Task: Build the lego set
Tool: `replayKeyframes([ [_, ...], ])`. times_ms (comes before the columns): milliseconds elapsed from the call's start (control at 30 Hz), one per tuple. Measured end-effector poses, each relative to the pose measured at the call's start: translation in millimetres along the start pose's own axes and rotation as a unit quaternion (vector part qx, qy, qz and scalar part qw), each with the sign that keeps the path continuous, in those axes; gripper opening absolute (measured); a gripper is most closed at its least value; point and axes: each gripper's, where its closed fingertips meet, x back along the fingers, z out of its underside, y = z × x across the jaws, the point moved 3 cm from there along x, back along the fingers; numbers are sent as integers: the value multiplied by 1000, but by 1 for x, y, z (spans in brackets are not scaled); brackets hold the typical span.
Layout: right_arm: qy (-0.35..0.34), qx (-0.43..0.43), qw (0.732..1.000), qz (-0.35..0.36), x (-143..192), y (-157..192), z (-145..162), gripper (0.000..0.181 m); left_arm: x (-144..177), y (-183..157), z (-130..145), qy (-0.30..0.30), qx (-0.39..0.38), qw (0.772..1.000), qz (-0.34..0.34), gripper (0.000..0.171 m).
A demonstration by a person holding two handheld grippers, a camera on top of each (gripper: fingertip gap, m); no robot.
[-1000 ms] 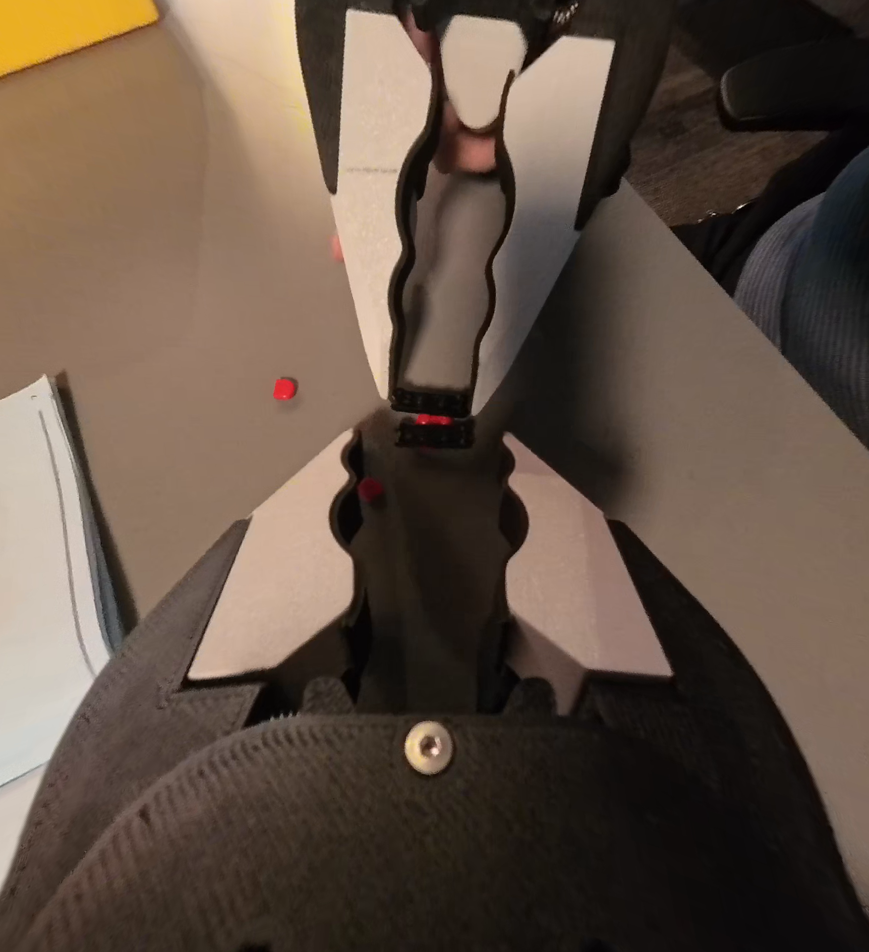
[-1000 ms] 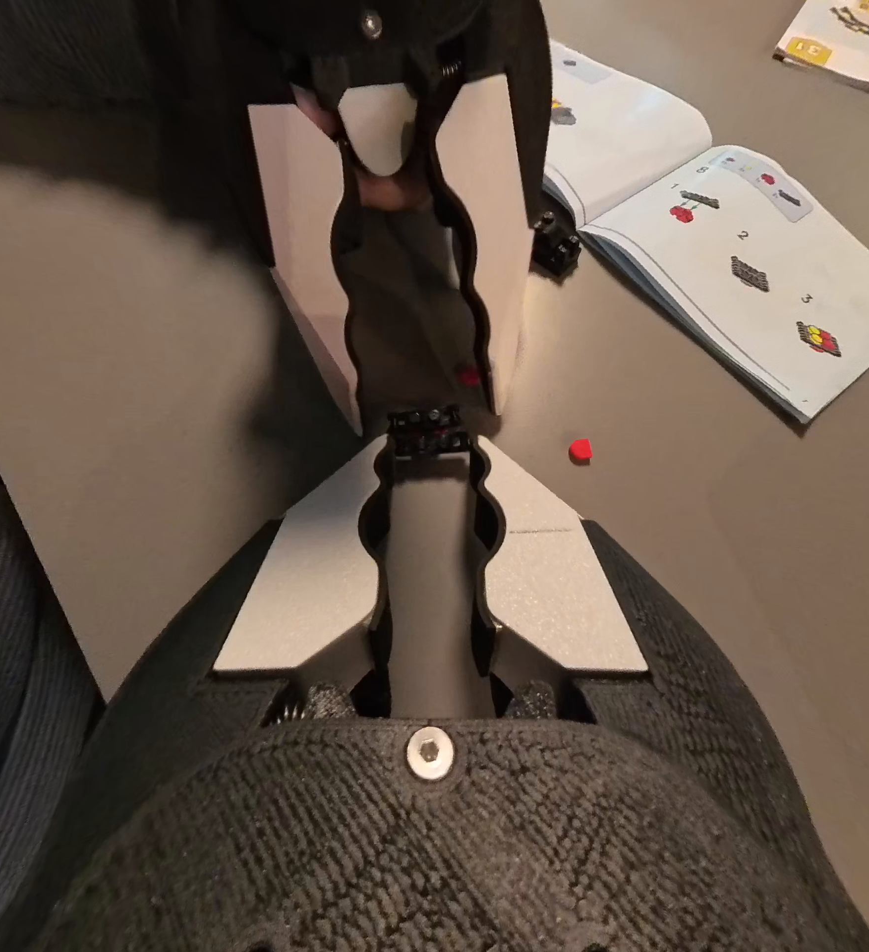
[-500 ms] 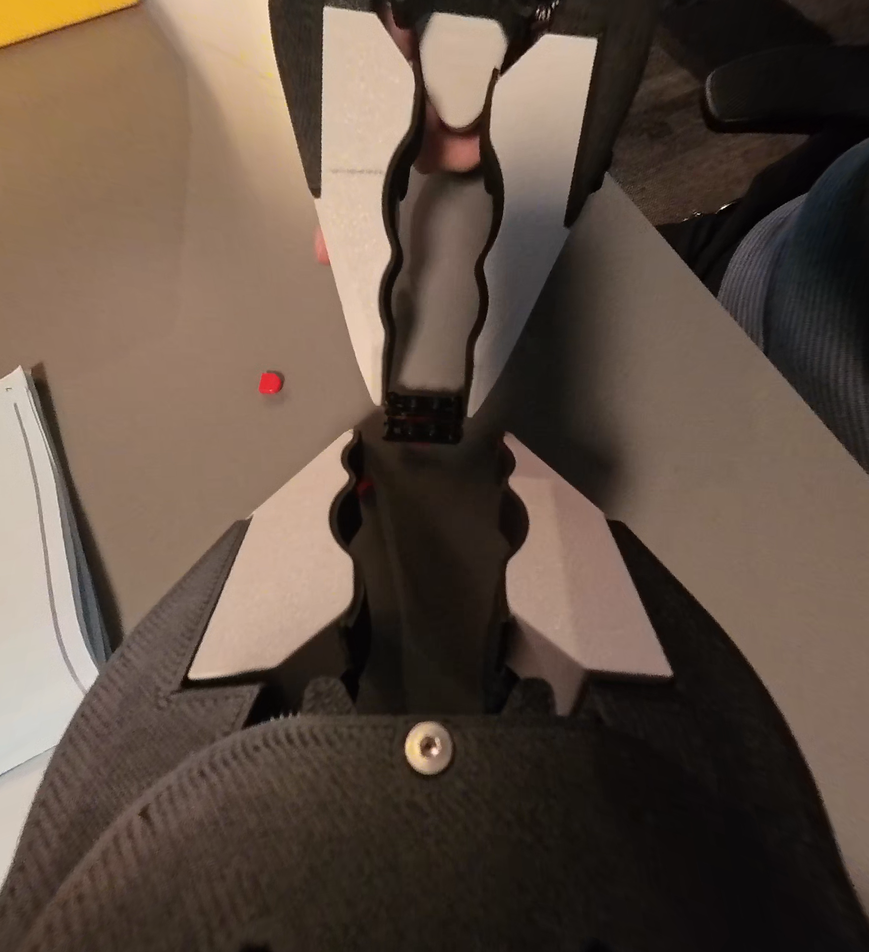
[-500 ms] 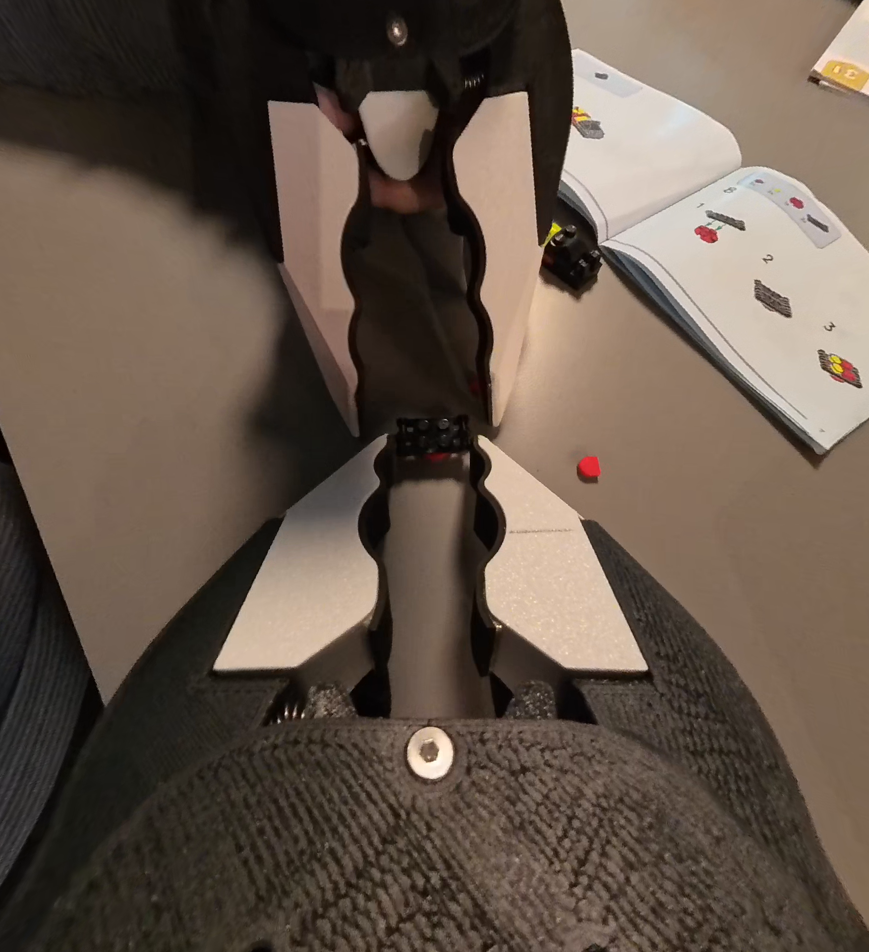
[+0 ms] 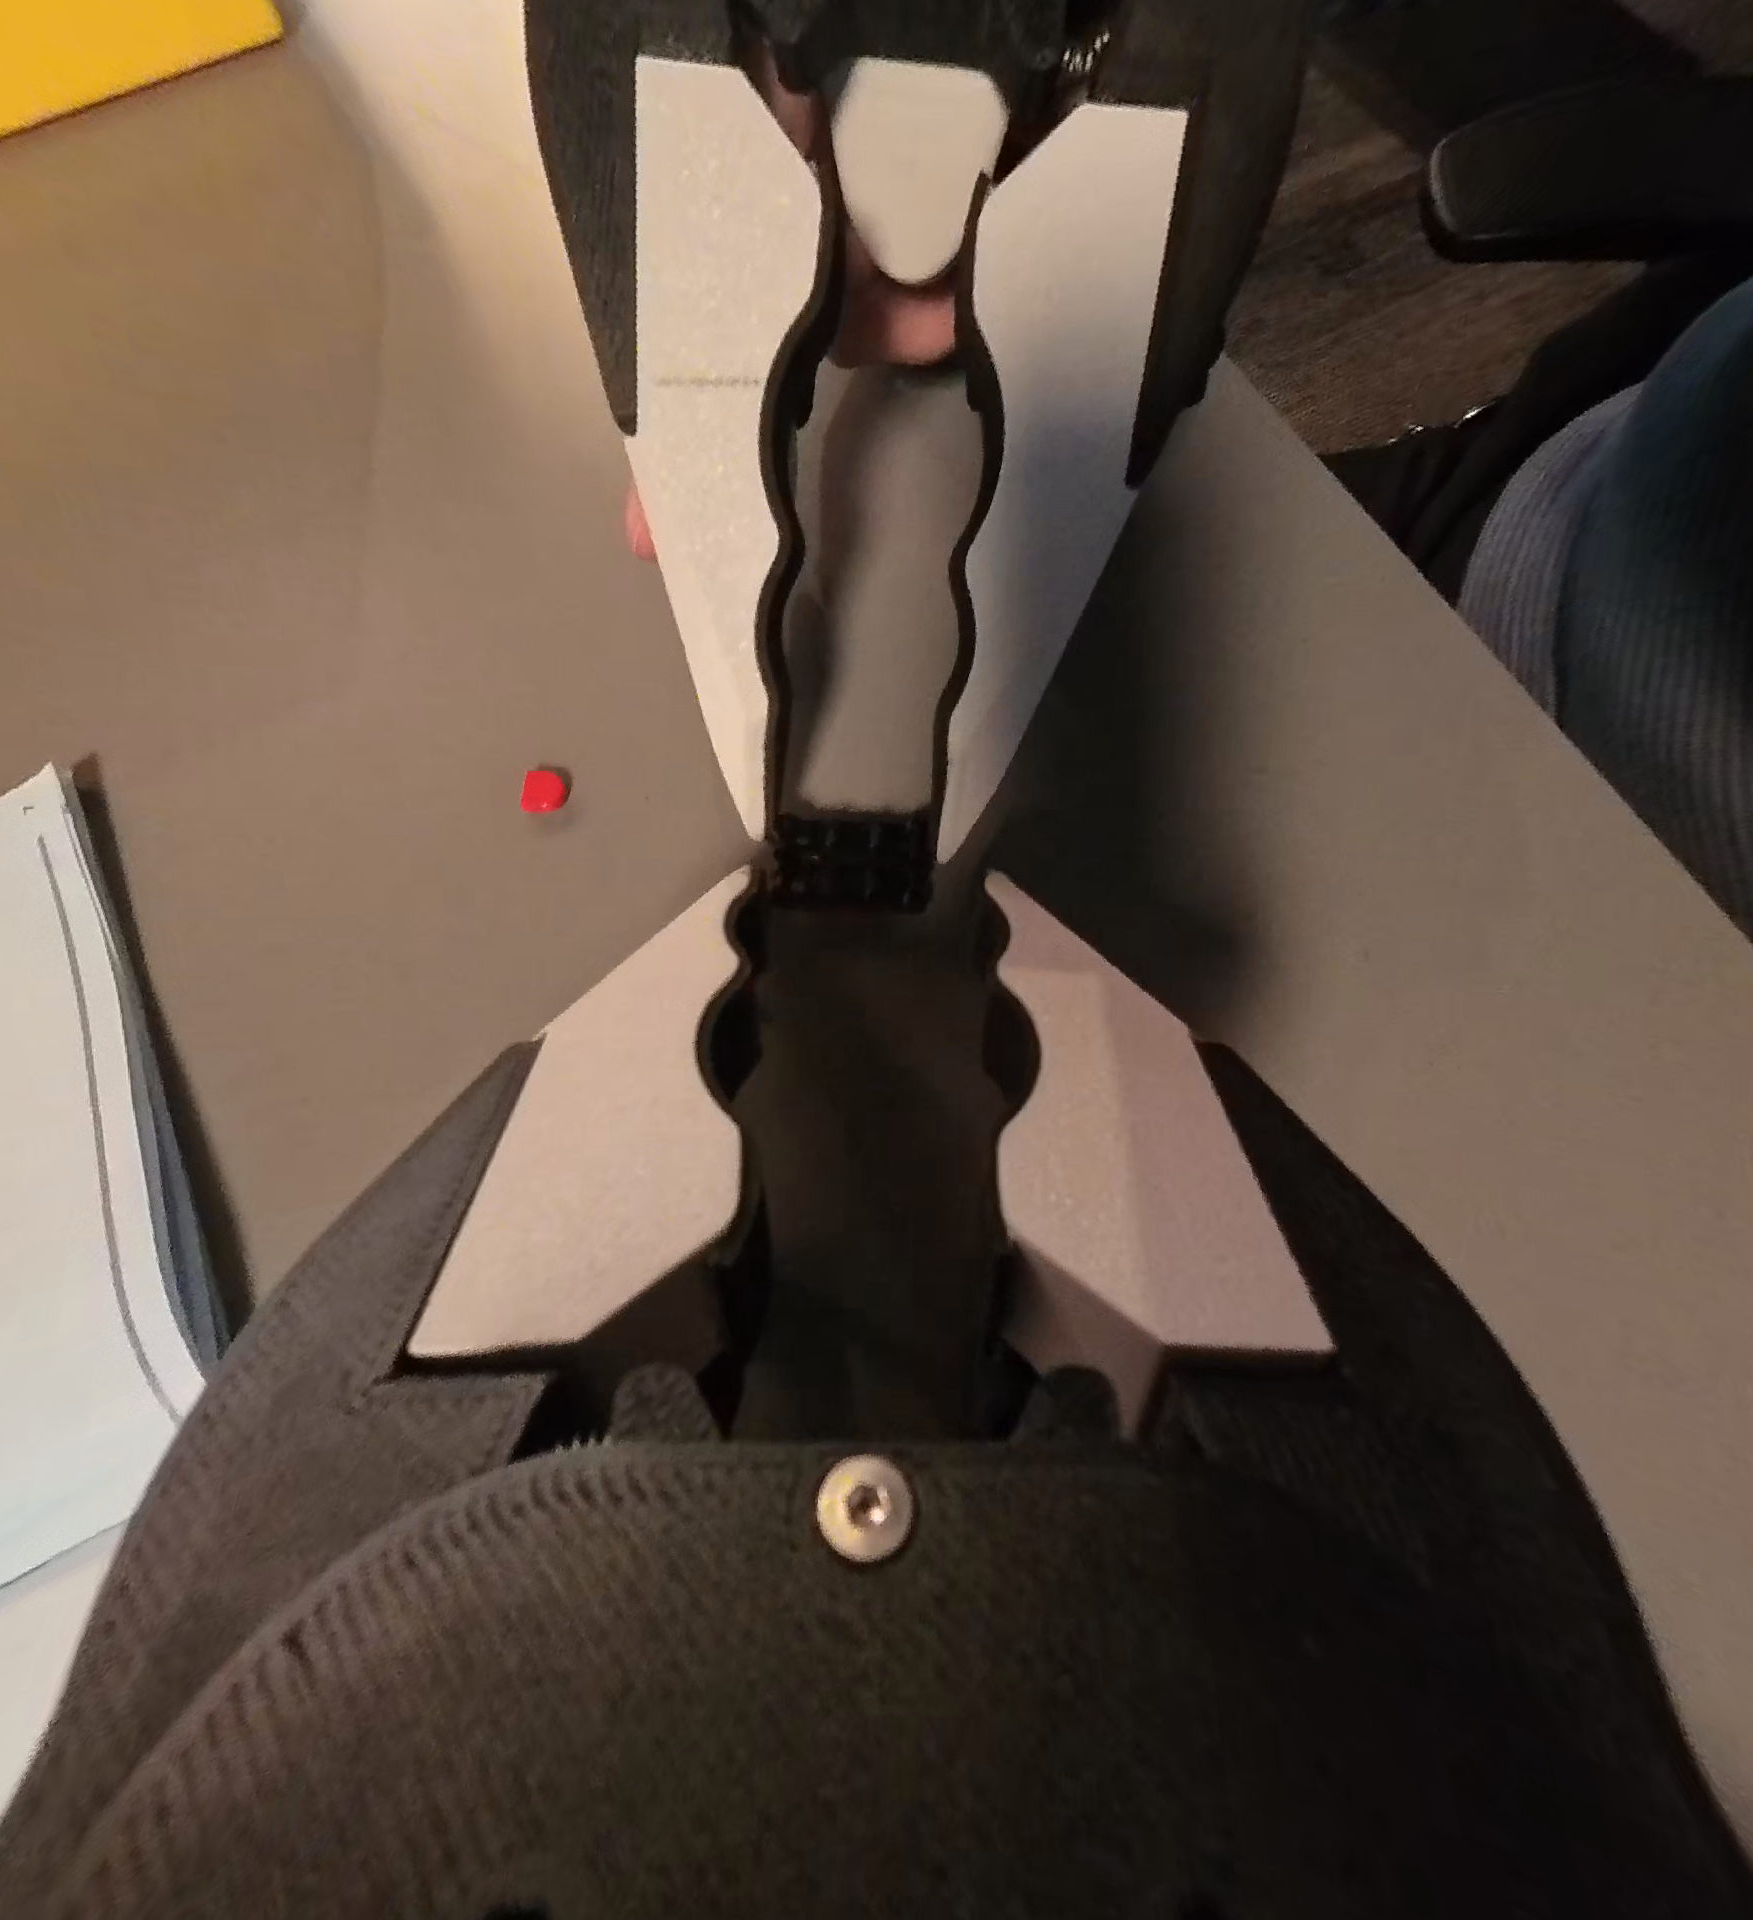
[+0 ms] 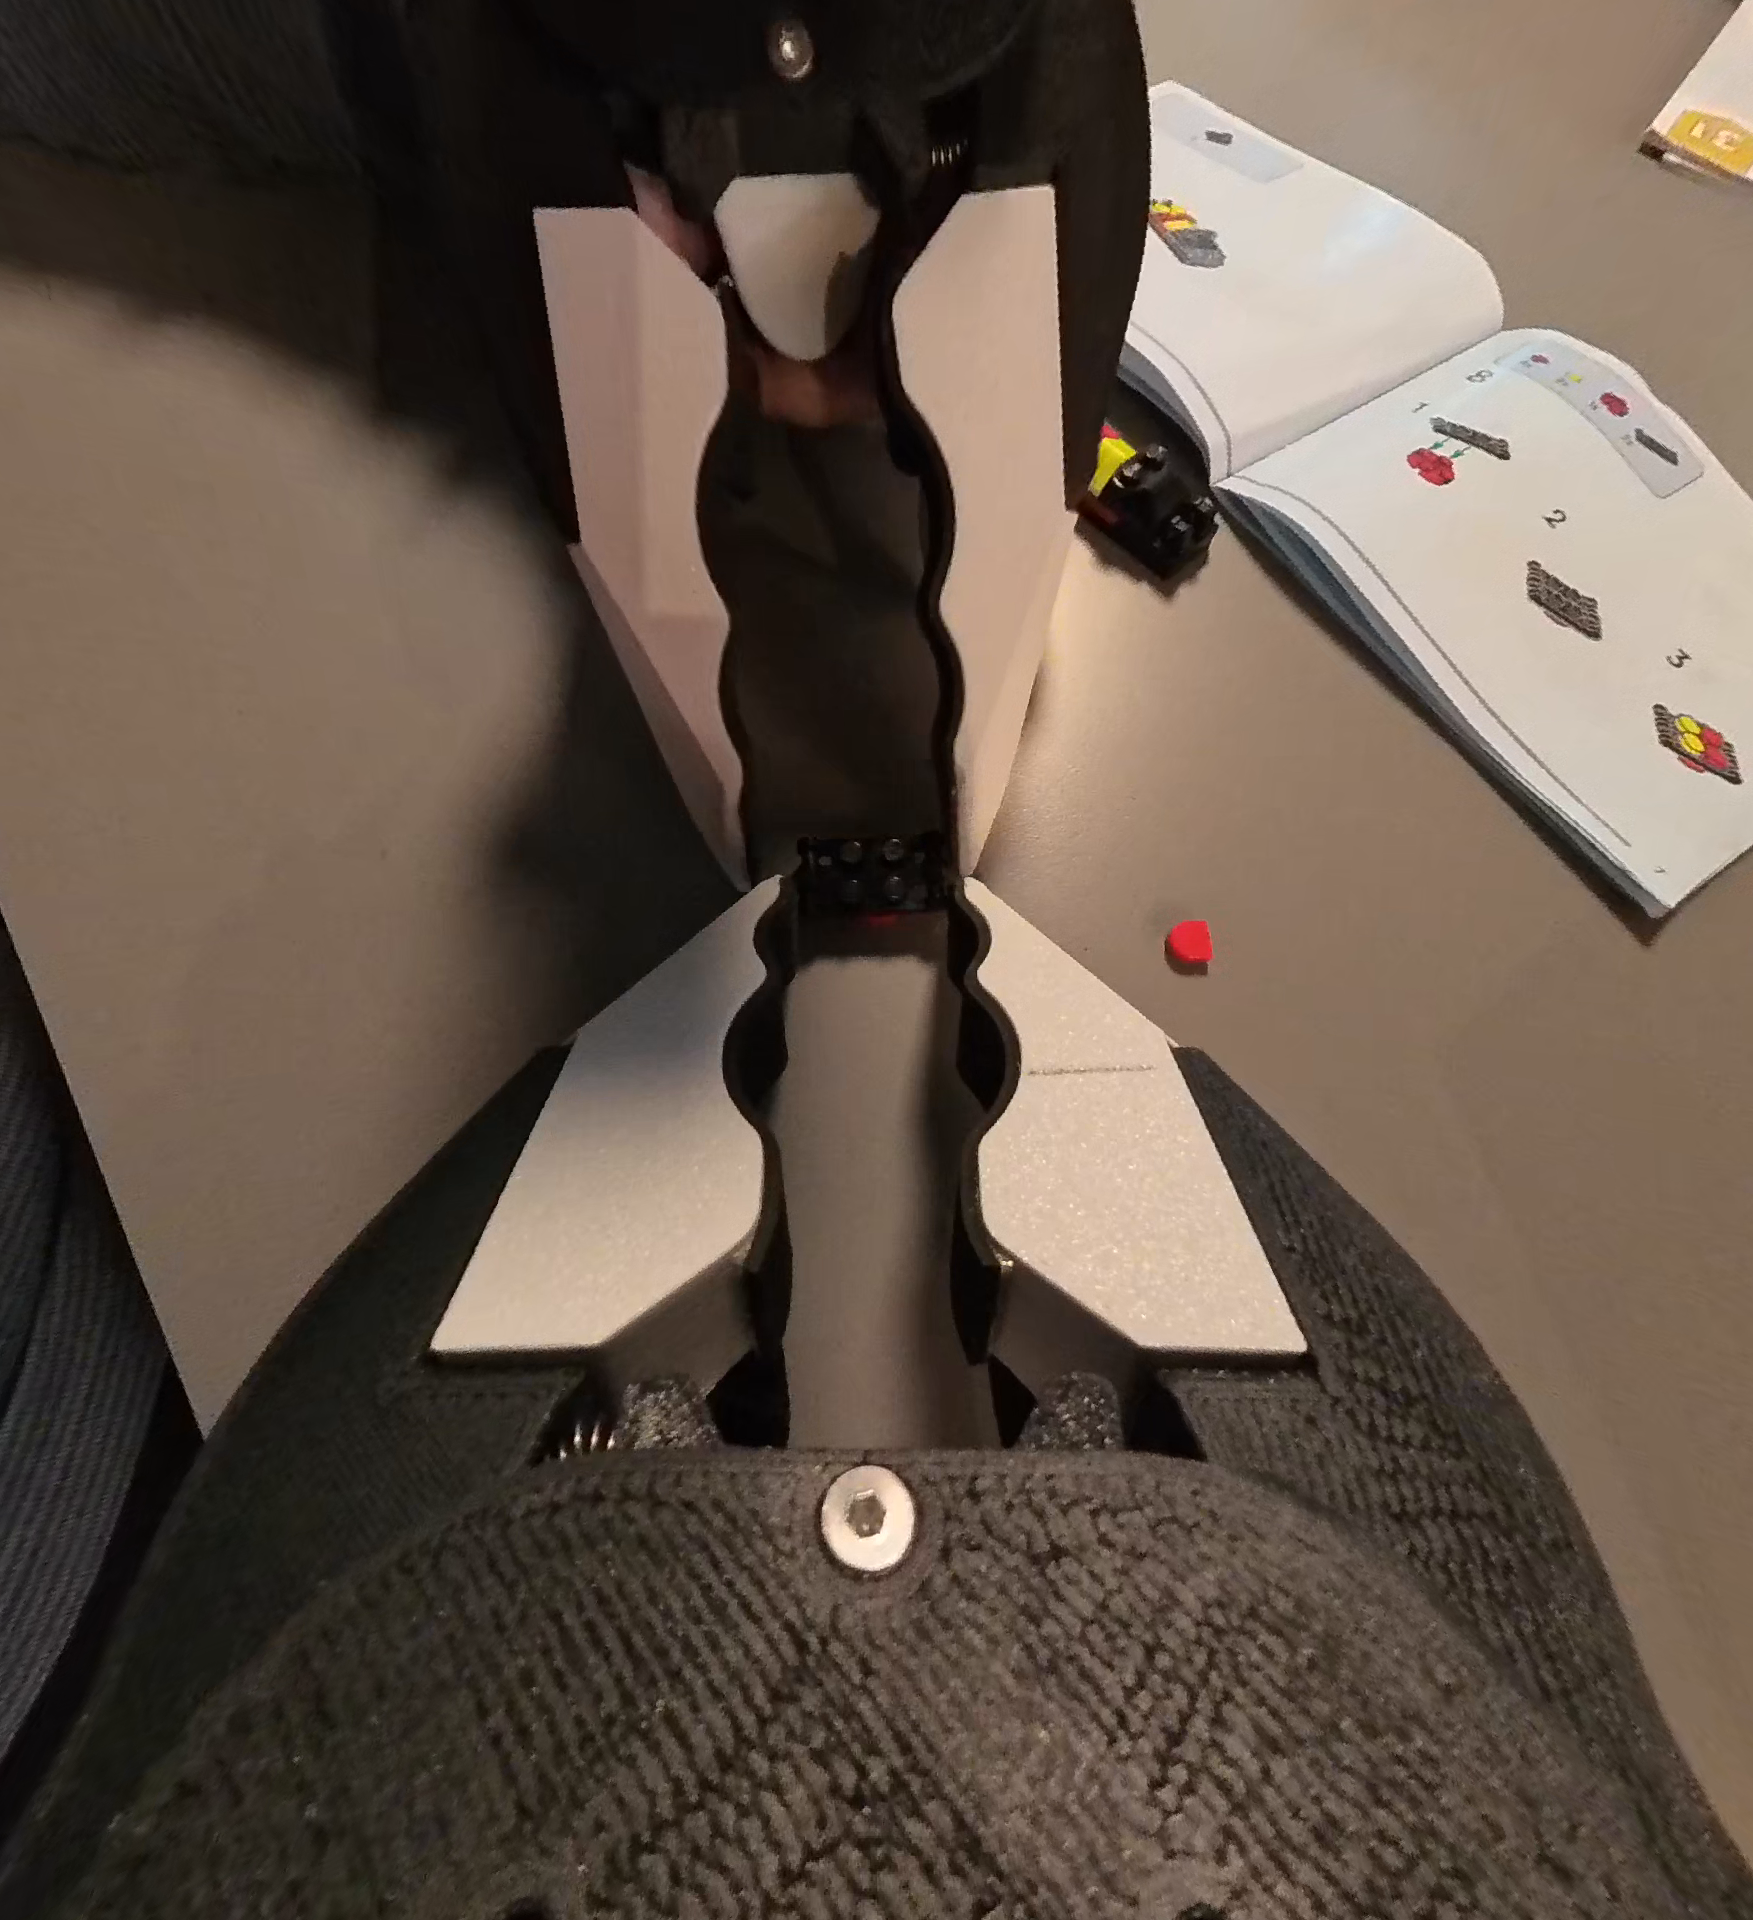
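Note:
My two grippers meet tip to tip above the grey table. My left gripper [image 5: 856,902] is shut on a black lego plate [image 5: 854,860]. My right gripper [image 5: 856,819] comes from the far side, shut on a second black plate pressed against the first. They look like one black stack. In the right wrist view, my right gripper [image 6: 872,909] grips the studded black stack [image 6: 867,876], and a sliver of a red piece [image 6: 882,920] shows under it. My left gripper [image 6: 870,847] faces it from above.
A loose small red piece [image 5: 543,790] lies on the table, also in the right wrist view [image 6: 1188,943]. An open instruction booklet [image 6: 1474,582] lies nearby, with a small black, yellow and red assembly [image 6: 1152,499] next to it. The table edge and a person's leg [image 5: 1682,644] are close. The grippers are tip to tip, or close to it.
The two black plates were held slightly apart with red showing between them. The grippers have closed the gap and the plates now sit pressed together.

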Motion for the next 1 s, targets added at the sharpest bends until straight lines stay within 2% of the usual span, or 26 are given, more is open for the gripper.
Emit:
replayKeyframes([
  [167,0,0,1000,0,0,0,0,27,0,2,0,0,4,1000,-8,30],
  [1000,1,11,1000,-6,0,-2,0,27,0,3,-1,-3,1,1000,-21,29],
])
